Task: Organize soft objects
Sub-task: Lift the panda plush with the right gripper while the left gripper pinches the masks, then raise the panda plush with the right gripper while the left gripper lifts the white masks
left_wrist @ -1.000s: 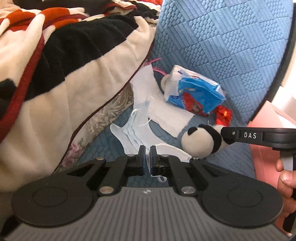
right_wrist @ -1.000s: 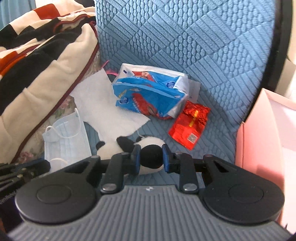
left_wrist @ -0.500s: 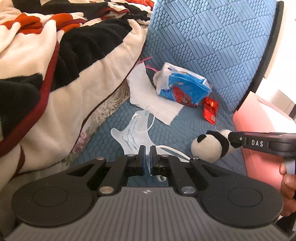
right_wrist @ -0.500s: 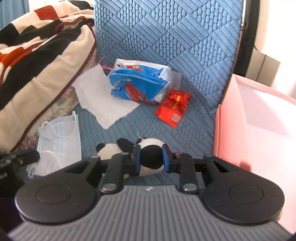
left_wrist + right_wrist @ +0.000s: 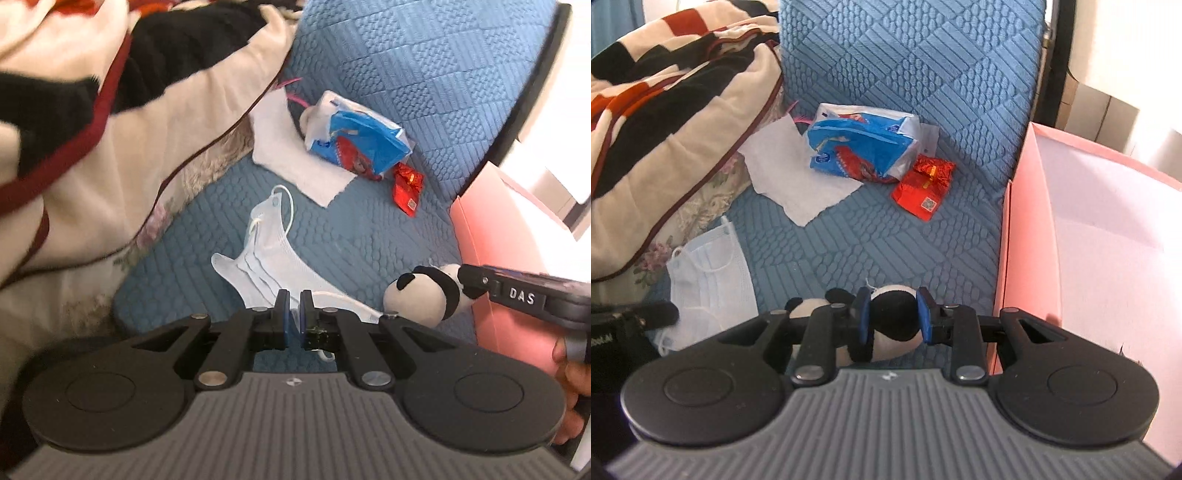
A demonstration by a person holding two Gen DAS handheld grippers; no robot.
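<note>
Nothing sits in the pink box (image 5: 1108, 236) yet — the right claw (image 5: 892, 314), jaws just easing wider, carries the plush panda (image 5: 894, 317) beside it, the left claw (image 5: 291, 314) pinches the face mask (image 5: 269, 258), and the tissue pack (image 5: 860, 147) waits far back.

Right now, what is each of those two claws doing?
Left gripper: closed on the face mask.
Right gripper: around the toy panda, jaws just widened a little, blue pads at its sides.

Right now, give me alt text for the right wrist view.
The right gripper, its jaws just eased wider, has a small panda plush between its blue pads above a blue quilted sofa seat, beside an open pink box. Behind lie a tissue pack, red wrapper, face mask and striped blanket.
</note>
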